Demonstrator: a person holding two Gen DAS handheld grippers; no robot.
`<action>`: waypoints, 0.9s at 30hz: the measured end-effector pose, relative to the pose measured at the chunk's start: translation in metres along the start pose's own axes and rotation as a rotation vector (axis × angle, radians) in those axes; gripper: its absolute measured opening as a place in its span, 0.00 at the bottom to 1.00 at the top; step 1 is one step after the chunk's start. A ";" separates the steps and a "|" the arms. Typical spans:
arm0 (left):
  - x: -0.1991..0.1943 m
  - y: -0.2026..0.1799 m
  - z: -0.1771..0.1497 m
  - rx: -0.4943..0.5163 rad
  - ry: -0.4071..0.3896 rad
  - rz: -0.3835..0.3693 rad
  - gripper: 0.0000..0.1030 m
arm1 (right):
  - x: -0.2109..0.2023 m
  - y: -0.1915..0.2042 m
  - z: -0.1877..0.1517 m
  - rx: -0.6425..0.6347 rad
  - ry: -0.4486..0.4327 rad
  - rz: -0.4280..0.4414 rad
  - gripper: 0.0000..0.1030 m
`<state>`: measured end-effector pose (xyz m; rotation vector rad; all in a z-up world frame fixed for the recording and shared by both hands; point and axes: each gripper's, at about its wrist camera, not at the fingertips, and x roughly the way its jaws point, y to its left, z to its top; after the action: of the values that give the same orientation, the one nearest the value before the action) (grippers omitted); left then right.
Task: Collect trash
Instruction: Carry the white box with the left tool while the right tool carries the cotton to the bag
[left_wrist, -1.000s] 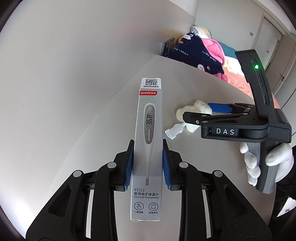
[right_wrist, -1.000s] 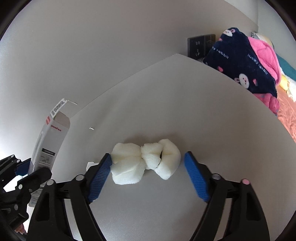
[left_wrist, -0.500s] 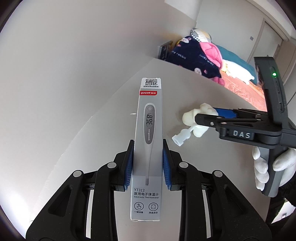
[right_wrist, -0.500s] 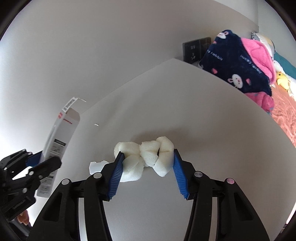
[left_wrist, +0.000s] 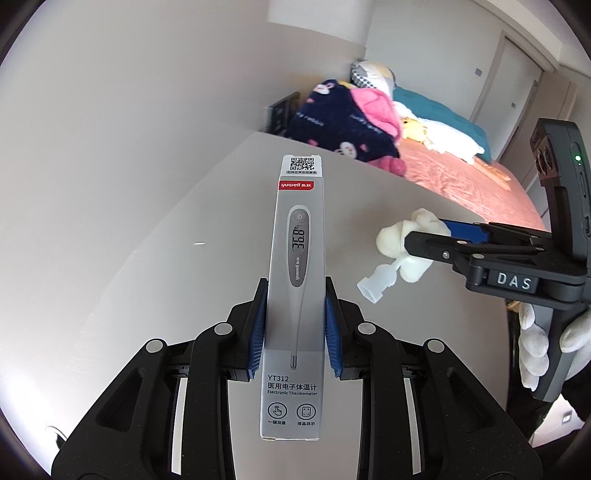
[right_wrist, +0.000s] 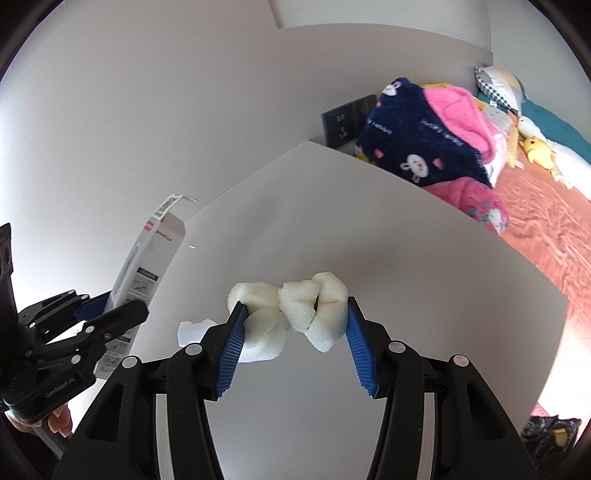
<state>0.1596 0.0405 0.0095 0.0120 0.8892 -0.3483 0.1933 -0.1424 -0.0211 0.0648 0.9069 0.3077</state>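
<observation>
Reading the gray thermometer box (left_wrist: 295, 295) clamped in my left gripper (left_wrist: 295, 325), I made out a QR code on its top flap, a red "yuwell" band, a pictured thermometer showing 36.8, and "YT312 Electronic Thermometer" with Chinese characters lower down. My left blue pads (left_wrist: 258, 328) were closed tight on the box's two long sides, holding it upright above the white table (left_wrist: 221, 229).

At three o'clock in the left view my right gripper (right_wrist: 295, 325) carried a "DAS" label on its black body. Its blue pads (right_wrist: 231, 343) were drawn in and squeezing a lump of white foam (right_wrist: 291, 314) from both sides; the foam bulged between them. A small clear plastic cap (left_wrist: 376, 282) showed just beside the foam at its seven o'clock; I could not tell whether it touched the foam.

From the right view the table's far edge ran from ten o'clock to three o'clock, with bare surface ahead of the foam. Beyond that edge lay a navy blanket (right_wrist: 417, 147) printed "lucky rabbit", and a black wall socket (right_wrist: 345, 120) at twelve o'clock.
</observation>
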 end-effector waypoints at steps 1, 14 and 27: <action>-0.001 -0.007 0.001 0.007 -0.002 -0.007 0.27 | -0.006 -0.002 -0.002 0.003 -0.004 -0.003 0.53; -0.004 -0.091 0.008 0.103 -0.016 -0.117 0.27 | -0.082 -0.040 -0.038 0.047 -0.056 -0.070 0.53; -0.003 -0.163 0.004 0.192 -0.012 -0.216 0.27 | -0.137 -0.084 -0.077 0.103 -0.083 -0.140 0.53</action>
<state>0.1116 -0.1133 0.0365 0.0913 0.8442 -0.6340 0.0744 -0.2680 0.0207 0.1078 0.8396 0.1267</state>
